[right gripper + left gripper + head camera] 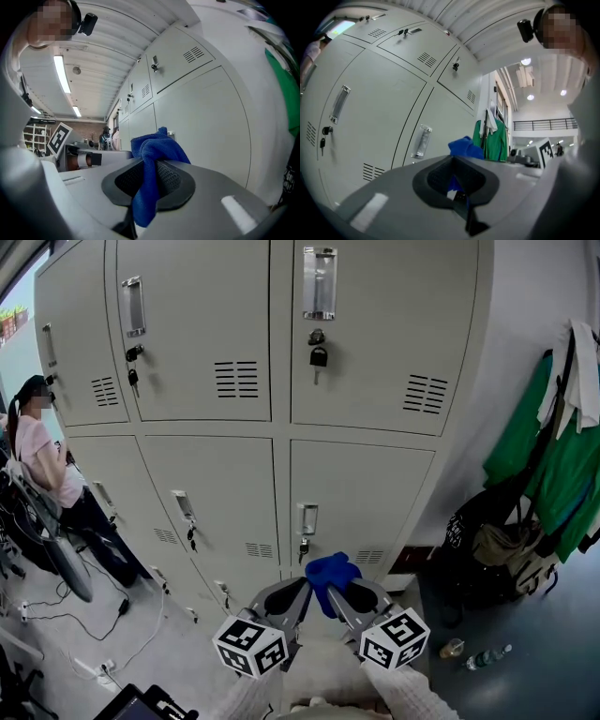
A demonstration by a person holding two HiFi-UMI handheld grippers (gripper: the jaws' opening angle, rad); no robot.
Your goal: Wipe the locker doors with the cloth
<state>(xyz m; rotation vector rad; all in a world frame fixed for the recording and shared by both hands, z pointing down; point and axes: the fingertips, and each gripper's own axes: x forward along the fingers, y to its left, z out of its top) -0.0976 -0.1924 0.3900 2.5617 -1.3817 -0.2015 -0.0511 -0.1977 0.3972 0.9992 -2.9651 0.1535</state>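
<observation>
- Gripping blue cloth [331,574] tight w/ R gripper [345,599]; pinching its edge w/ L gripper [300,596] too.
- Holding it bunched near lower locker door [366,488].
- Spread flat, press evenly, overlap strokes.

Pale grey two-tier steel lockers [216,427] fill the wall ahead of both tongs. Right of the right tongs [339,594]: white wall [525,352], hanging green garments [553,456], dark bags [487,559], dark blue-grey floor [553,652]. Left of the left tongs [305,594]: light grey floor [178,662], black cables [56,620]. Behind the tongs, fluorescent ceiling tubes [61,72] are lit.
</observation>
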